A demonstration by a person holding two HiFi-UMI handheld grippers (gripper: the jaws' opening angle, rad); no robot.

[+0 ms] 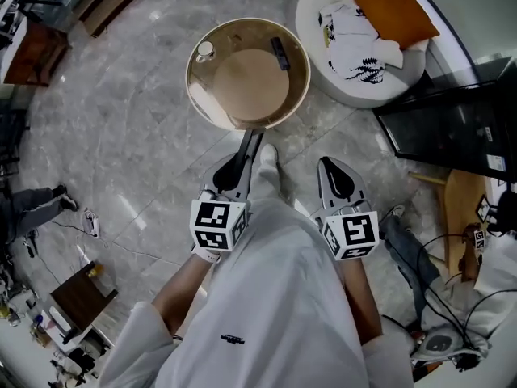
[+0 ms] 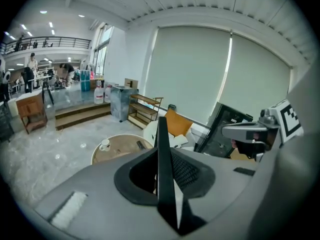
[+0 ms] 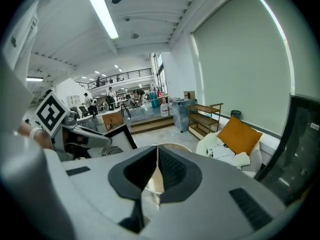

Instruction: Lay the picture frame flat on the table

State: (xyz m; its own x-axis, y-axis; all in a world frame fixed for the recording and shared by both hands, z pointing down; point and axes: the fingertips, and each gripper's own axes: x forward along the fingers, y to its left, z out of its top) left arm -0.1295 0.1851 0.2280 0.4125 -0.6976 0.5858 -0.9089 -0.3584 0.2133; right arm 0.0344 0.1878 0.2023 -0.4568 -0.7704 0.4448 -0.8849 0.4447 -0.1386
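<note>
White clothing of the person [image 1: 275, 297] fills the foreground of the head view, with the marker cubes of both tongs just in front of it. The left tongs [image 1: 240, 162] are clamped on the picture frame [image 1: 252, 145], which stands upright and edge-on between the jaws, a thin black line in the left gripper view [image 2: 162, 154]. From the right gripper view the frame [image 3: 111, 140] shows its face to the left of the right tongs: a black border round a pale picture. The right tongs [image 1: 327, 166] are drawn together with nothing between them.

By the look of it, the task is in its middle stage: the frame is lifted and in hand, but it is not yet on the table [image 1: 300, 79], which lies ahead of both tongs, near but not touching the frame's upper end. Left to do, in all likelihood: bring the frame over the tabletop, tip it from upright to flat, set it down and let go.

On the round table, a mug [image 1: 205, 51] stands at the rim ahead and left of the left tongs, and a dark remote-like object [image 1: 279, 53] lies toward the far side; the bare middle between them looks like the open spot. Ahead and right of the right tongs sits a white round seat [image 1: 404, 71] with an orange cushion [image 1: 392, 6] and a printed white cloth [image 1: 355, 43]; a dark screen [image 1: 452, 128] stands further right, clear of the path.
</note>
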